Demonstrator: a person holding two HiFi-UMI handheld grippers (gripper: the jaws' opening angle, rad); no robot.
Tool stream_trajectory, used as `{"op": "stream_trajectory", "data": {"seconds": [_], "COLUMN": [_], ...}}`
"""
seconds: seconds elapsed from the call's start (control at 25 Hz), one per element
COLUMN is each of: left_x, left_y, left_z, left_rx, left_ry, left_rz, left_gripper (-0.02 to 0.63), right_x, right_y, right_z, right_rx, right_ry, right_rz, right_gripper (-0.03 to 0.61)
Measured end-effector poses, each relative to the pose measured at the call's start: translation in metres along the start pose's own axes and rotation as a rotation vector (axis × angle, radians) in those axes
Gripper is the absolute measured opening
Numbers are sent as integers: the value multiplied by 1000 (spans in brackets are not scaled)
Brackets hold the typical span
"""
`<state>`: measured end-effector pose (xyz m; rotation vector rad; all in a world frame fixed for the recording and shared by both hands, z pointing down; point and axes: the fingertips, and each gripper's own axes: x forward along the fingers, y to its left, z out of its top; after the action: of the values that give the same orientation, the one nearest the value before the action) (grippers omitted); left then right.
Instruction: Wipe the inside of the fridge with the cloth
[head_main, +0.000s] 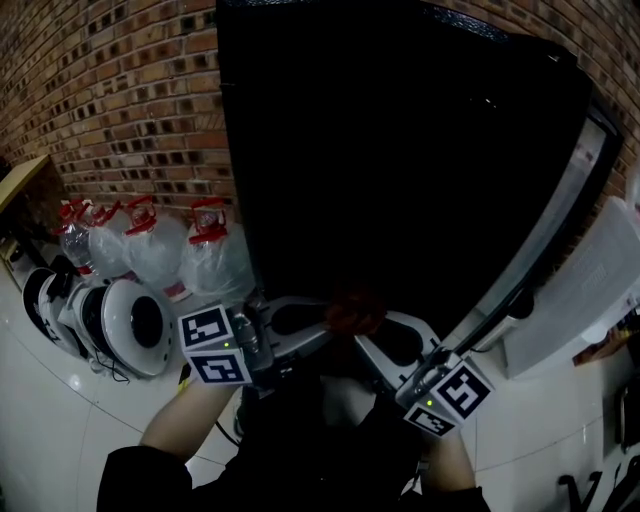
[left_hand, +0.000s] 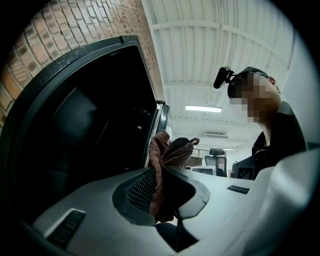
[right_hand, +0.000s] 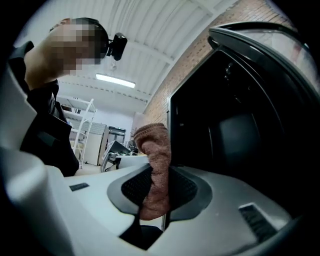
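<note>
The black fridge (head_main: 400, 150) stands open. Its door (head_main: 556, 230) swings out toward 3 o'clock. The brown cloth (head_main: 352, 312) is bunched up just in front of the dark inside, at about 6 o'clock of the opening. The left claw (head_main: 318, 330) comes in from 8 o'clock and pinches one end of the cloth tight. The right claw (head_main: 372, 338) comes in from 4 o'clock and squeezes the other end. Clear jugs (head_main: 210, 262) with red tops stand by the brick wall (head_main: 120, 90) at 9 o'clock.
</note>
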<state>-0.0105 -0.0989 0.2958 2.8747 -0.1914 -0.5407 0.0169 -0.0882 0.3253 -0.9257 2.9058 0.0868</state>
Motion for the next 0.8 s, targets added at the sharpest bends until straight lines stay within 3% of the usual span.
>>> {"op": "stream_trajectory", "data": {"seconds": [0.2, 0.32, 0.48, 0.64, 0.8], "left_x": [0, -1, -6, -15, -33], "left_y": [-2, -3, 0, 5, 15], "left_z": [2, 3, 7, 13, 22], "left_rx": [-72, -71, 29, 116, 215], "left_ry": [-19, -12, 8, 39, 27], "left_rz": [-67, -75, -9, 71, 205], "left_gripper": [41, 41, 63, 153, 153], "right_x": [-1, 0, 4, 7, 13], "right_y": [4, 3, -1, -13, -20], "right_z": [6, 7, 11, 23, 25], "right_rx": [23, 6, 5, 14, -15], "right_ry": [-37, -36, -26, -48, -48], "right_rz": [47, 35, 33, 36, 40], "right_gripper": [110, 89, 78, 78, 78]}}
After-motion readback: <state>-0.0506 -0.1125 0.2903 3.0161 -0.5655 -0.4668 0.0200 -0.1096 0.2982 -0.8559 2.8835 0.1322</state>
